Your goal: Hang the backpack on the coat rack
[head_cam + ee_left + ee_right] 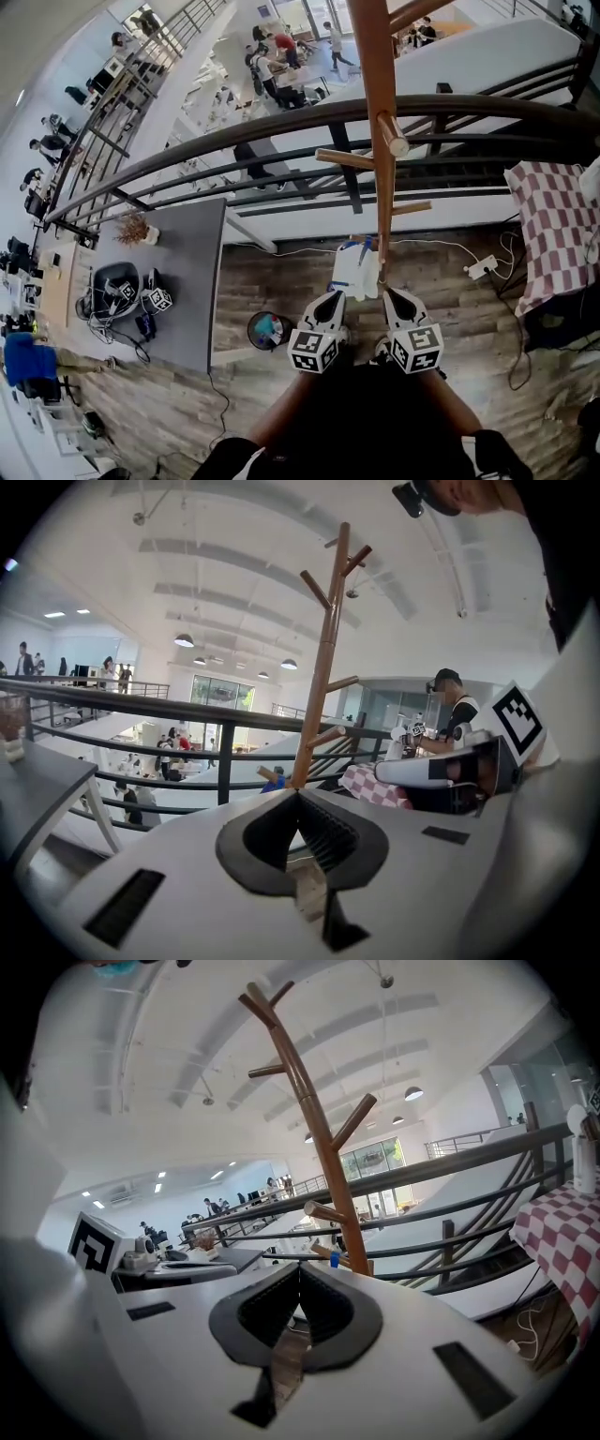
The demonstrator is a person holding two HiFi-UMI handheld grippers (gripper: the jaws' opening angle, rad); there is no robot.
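The brown wooden coat rack (375,94) stands just ahead of me, its pole rising past bare pegs (394,136). It also shows in the left gripper view (323,649) and the right gripper view (314,1119). My left gripper (333,295) and right gripper (394,292) are held side by side near the pole's foot. Both pairs of jaws meet at their tips (298,794) (298,1265), and nothing shows between them. A black mass (375,422) fills the space under both grippers; I cannot tell whether it is the backpack or clothing. No backpack is clearly in view.
A dark metal railing (281,131) runs right behind the rack, with a drop beyond. A grey table (187,281) stands at the left, a checkered cloth (558,225) at the right. A white and blue item (356,267), a small bin (270,330) and a power strip (480,269) are on the floor.
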